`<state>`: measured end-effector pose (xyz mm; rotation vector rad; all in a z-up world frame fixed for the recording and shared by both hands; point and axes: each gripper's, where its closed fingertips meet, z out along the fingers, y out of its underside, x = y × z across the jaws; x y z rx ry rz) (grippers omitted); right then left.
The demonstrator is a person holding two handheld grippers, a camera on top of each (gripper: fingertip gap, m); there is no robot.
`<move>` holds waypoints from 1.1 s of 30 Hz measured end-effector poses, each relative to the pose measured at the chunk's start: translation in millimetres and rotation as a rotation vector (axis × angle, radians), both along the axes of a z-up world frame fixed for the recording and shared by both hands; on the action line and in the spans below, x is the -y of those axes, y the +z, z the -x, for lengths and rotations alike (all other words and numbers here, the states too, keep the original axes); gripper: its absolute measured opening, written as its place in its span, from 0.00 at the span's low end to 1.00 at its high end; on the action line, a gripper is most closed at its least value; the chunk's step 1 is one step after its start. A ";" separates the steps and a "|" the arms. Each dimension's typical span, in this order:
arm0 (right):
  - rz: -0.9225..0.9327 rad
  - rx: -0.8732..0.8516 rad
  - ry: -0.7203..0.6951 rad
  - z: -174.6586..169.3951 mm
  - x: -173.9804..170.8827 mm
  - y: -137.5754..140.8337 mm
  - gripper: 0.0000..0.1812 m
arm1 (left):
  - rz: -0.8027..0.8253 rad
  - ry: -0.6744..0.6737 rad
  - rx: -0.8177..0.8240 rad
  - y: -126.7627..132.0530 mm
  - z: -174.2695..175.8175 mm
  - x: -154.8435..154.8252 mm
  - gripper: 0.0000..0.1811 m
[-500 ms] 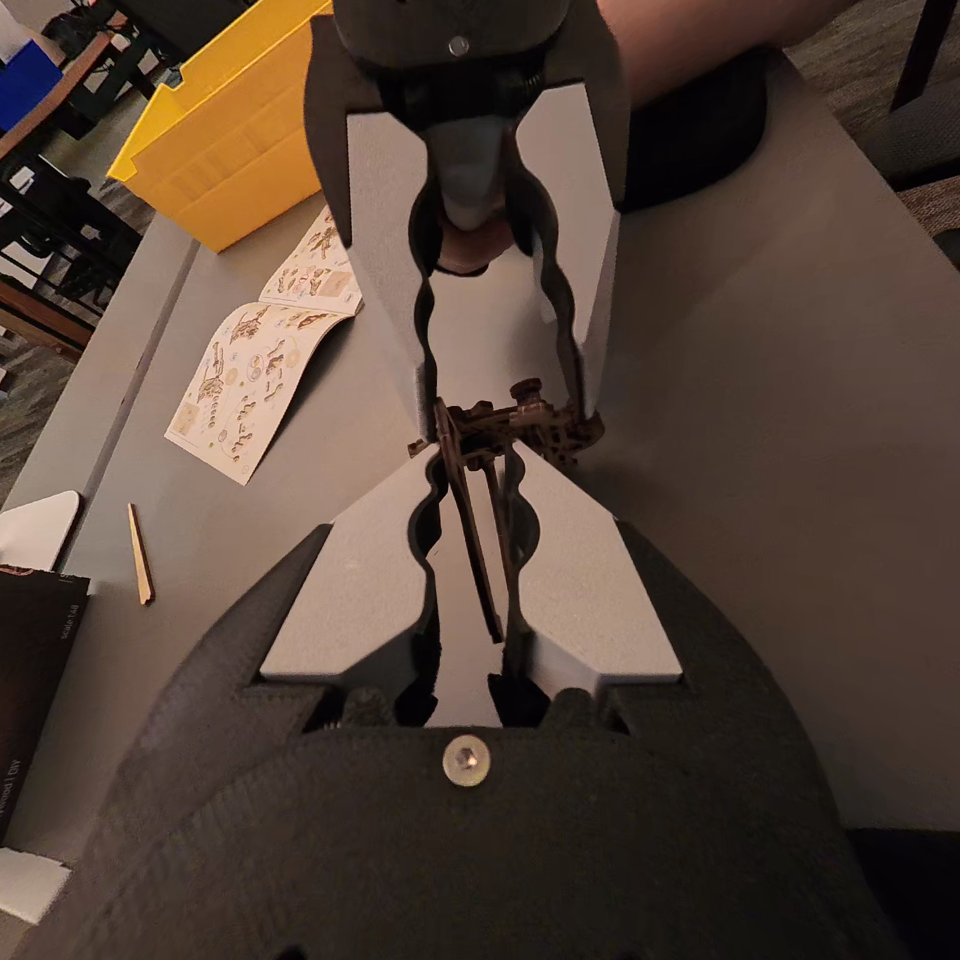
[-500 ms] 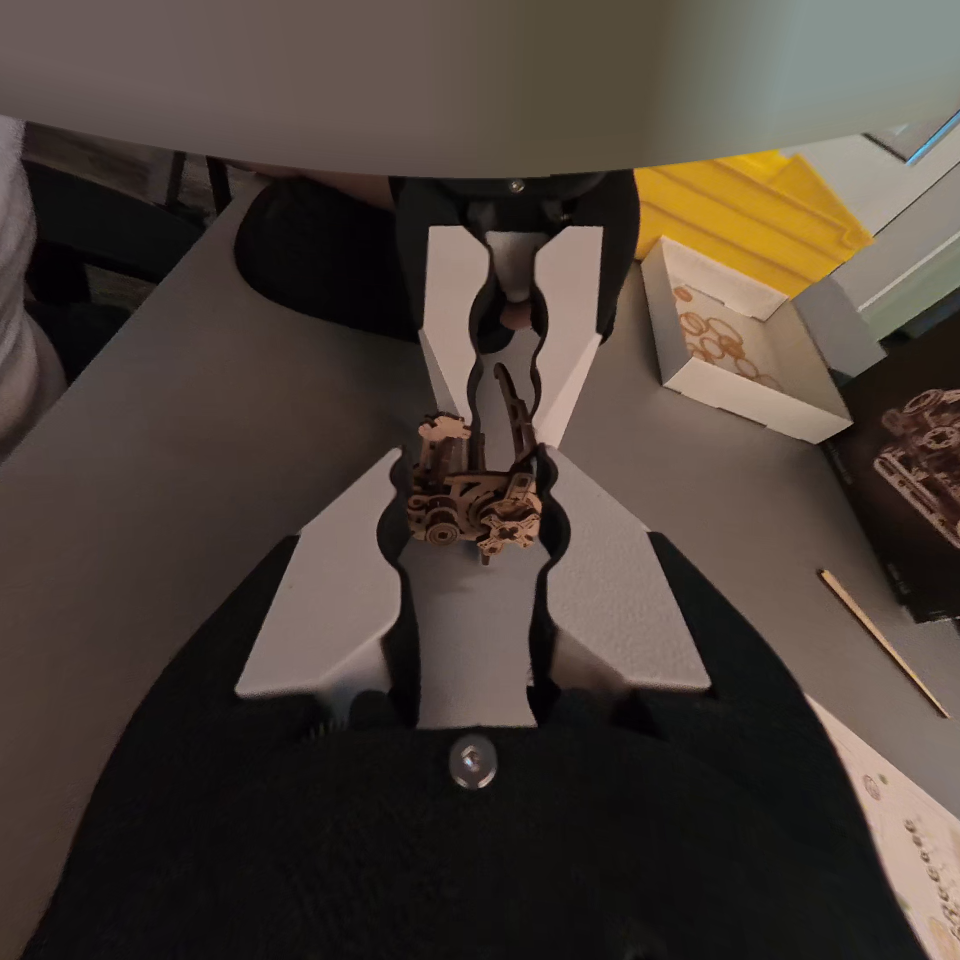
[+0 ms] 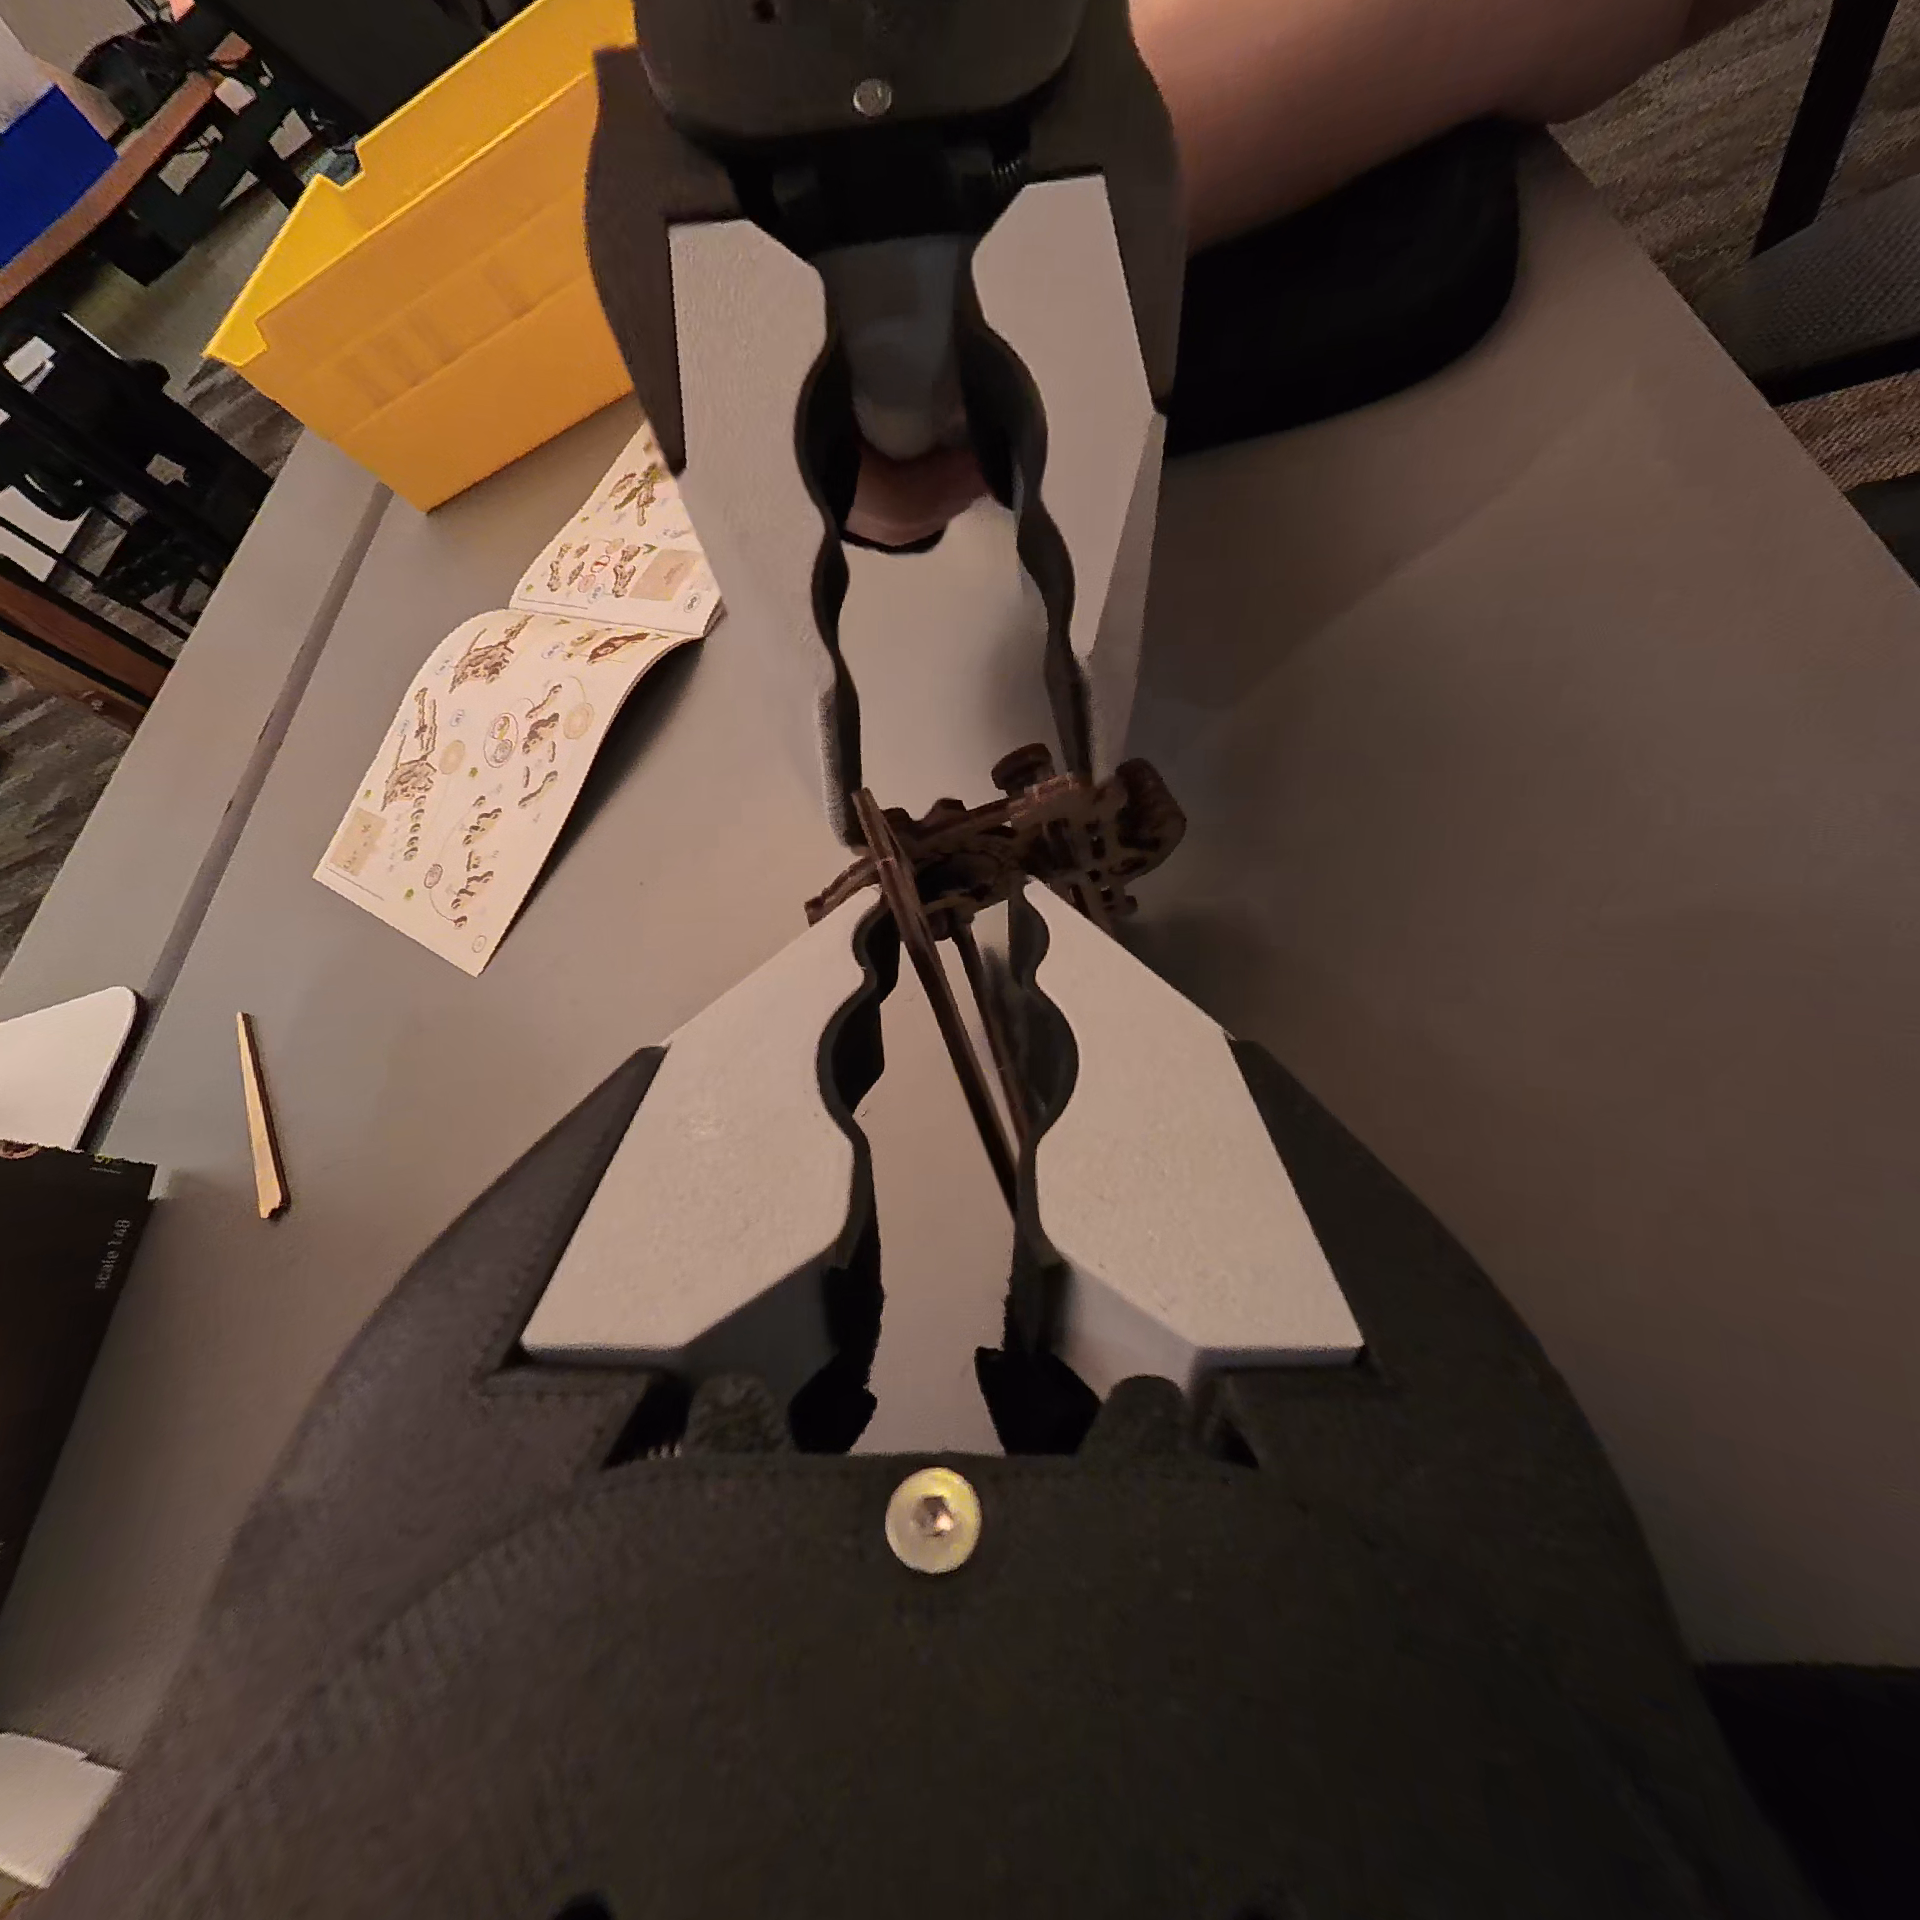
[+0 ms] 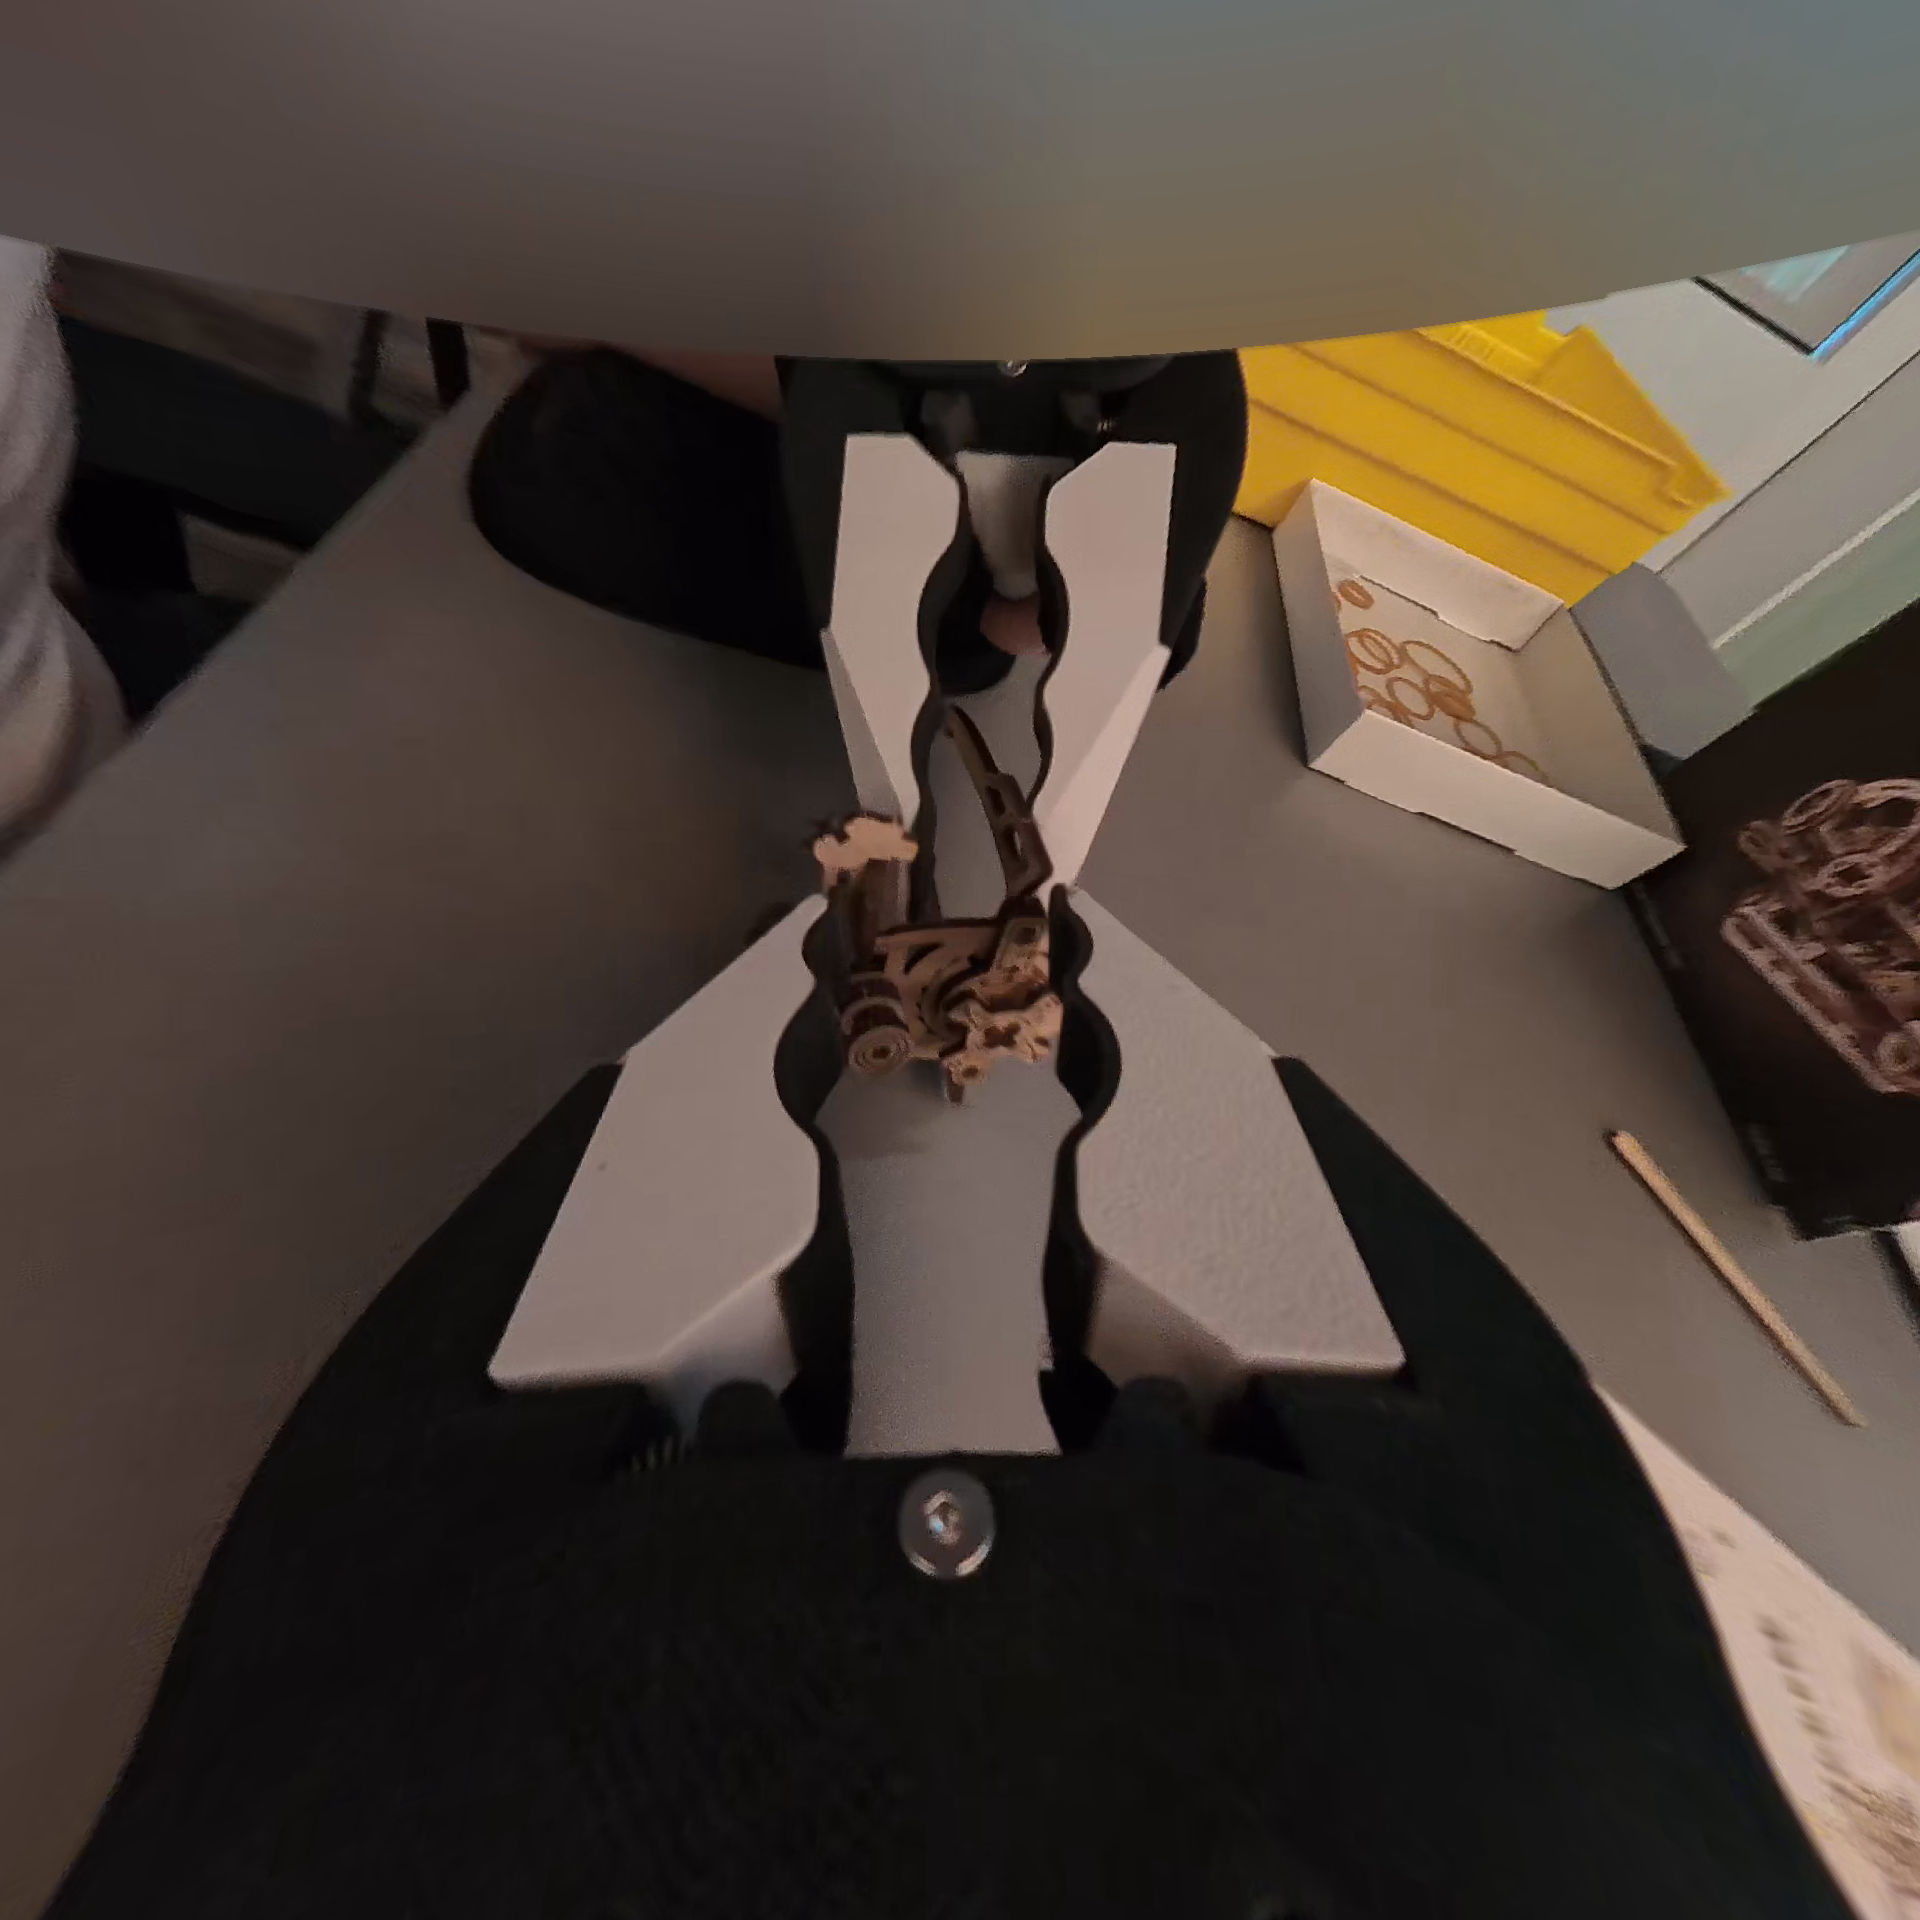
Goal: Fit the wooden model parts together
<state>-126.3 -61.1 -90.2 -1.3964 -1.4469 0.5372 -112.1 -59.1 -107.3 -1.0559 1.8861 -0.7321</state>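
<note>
Both grippers meet tip to tip above the grey table (image 3: 1507, 987). My left gripper (image 3: 945, 909) is shut on a thin dark wooden arm piece (image 3: 961, 1039) that lies slanted between its fingers. The arm's far end meets the small wooden gear assembly (image 3: 1081, 831). My right gripper (image 4: 940, 909) is shut on that assembly (image 4: 935, 997), a light-brown cluster of gears and plates. In the right wrist view the left gripper (image 4: 982, 847) faces me with the curved arm (image 4: 992, 800) in its jaws. In the left wrist view the right gripper (image 3: 966, 784) comes in from the top.
A yellow bin (image 3: 447, 312) and an open instruction booklet (image 3: 499, 769) lie to the left. A loose wooden stick (image 3: 260, 1122) lies near a dark kit box (image 4: 1818, 935). A white tray of wooden rings (image 4: 1455, 727) stands at the right. A person's arm (image 3: 1351, 94) is behind. The grippers are tip to tip, or close to it.
Both grippers stay tip to tip with their parts. The wooden arm now lies a little more slanted in the left gripper, and the right gripper has shifted slightly.
</note>
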 end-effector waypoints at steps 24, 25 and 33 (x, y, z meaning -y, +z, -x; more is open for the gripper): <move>0.139 -0.020 0.016 0.3 1.9 -7.9 0.24 | 0.034 -0.057 0.035 1.9 2.9 5.2 0.06; 0.126 -0.013 0.014 0.2 1.9 -7.7 0.22 | 0.032 -0.053 0.035 1.8 2.9 4.3 0.07; 0.164 -0.039 0.016 1.7 2.2 -6.9 0.20 | 0.033 -0.051 0.037 2.3 4.2 2.0 0.06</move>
